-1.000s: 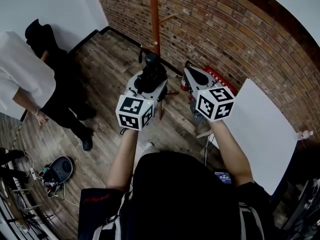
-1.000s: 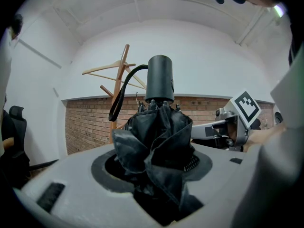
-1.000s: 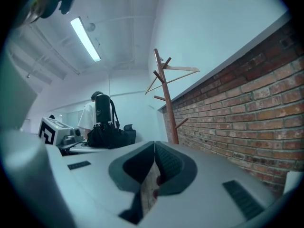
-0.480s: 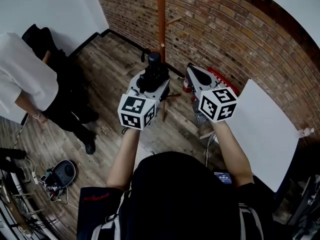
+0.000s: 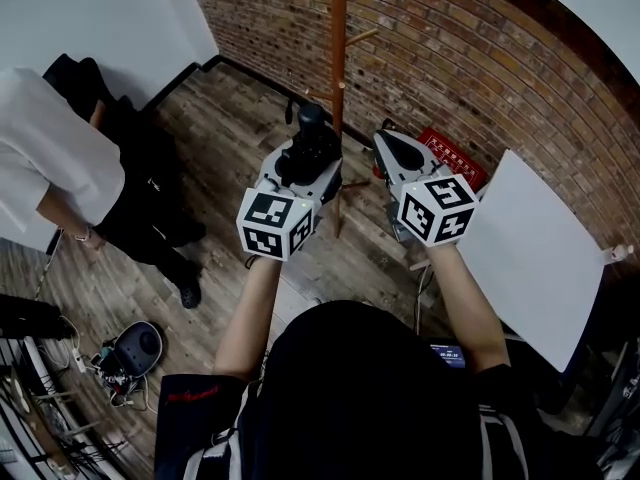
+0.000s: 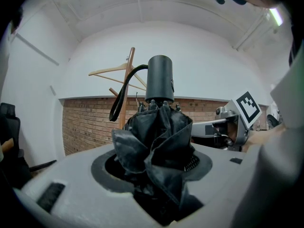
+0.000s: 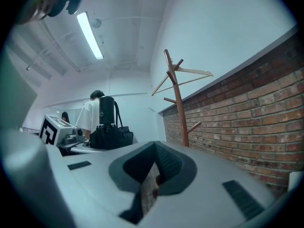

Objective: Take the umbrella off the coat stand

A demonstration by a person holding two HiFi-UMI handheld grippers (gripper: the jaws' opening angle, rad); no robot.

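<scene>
Holding umbrella (image 6: 159, 141) clear of stand (image 5: 338, 68); removal looks done.
The left hand-held gripper (image 6: 156, 175) pinches it; the right hand-held gripper (image 7: 152, 179) is pressed together, empty. Next needs a set-down spot.

A red brick wall (image 5: 470, 48) curves across the top and right of the head view; a white wall (image 5: 100, 8) fills the upper left, a dark skirting board (image 5: 195, 68) at its foot; wood-plank floor (image 5: 215, 138) spreads below; a white panel (image 5: 530, 253) sits at right; in the right gripper view, a fluorescent tube (image 7: 89, 35) glows on the white ceiling (image 7: 133, 37).
</scene>
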